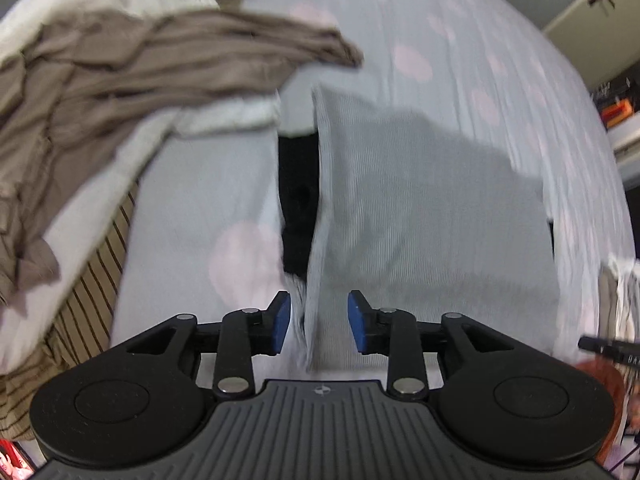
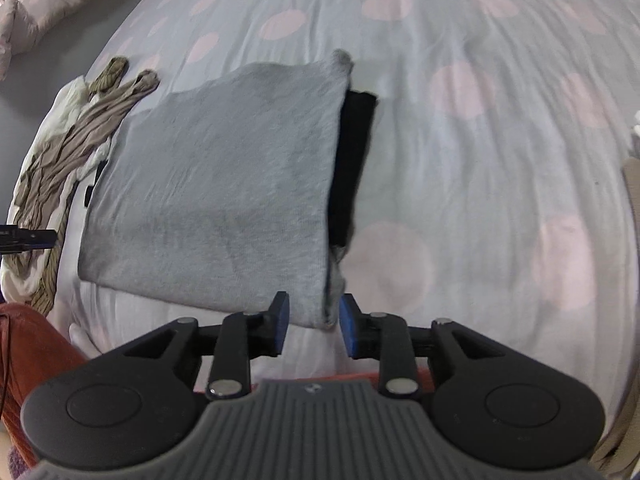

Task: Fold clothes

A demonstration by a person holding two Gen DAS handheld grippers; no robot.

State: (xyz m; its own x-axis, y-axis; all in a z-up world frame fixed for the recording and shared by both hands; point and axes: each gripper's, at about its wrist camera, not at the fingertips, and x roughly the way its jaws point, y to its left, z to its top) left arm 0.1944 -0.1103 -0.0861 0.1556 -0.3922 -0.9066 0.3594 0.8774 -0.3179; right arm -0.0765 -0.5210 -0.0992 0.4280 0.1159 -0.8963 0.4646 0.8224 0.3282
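A folded grey garment (image 1: pixel 420 208) (image 2: pixel 224 184) lies flat on the dotted bed sheet (image 2: pixel 480 140). A black garment (image 1: pixel 298 200) (image 2: pixel 352 160) shows from under one of its long edges. My left gripper (image 1: pixel 320 318) is open over the near end of that edge, and the cloth's fold runs between the blue pads without being pinched. My right gripper (image 2: pixel 313 322) is open too, with the grey garment's near corner lying between its pads, which stand apart from it.
A heap of unfolded clothes lies beside the grey garment: a taupe garment (image 1: pixel 120 80) (image 2: pixel 72 140), white cloth (image 1: pixel 236 116) and a striped piece (image 1: pixel 92 292). A rust-red sleeve (image 2: pixel 28 344) is at the near left. Shelves and a cabinet (image 1: pixel 592 12) stand beyond the bed.
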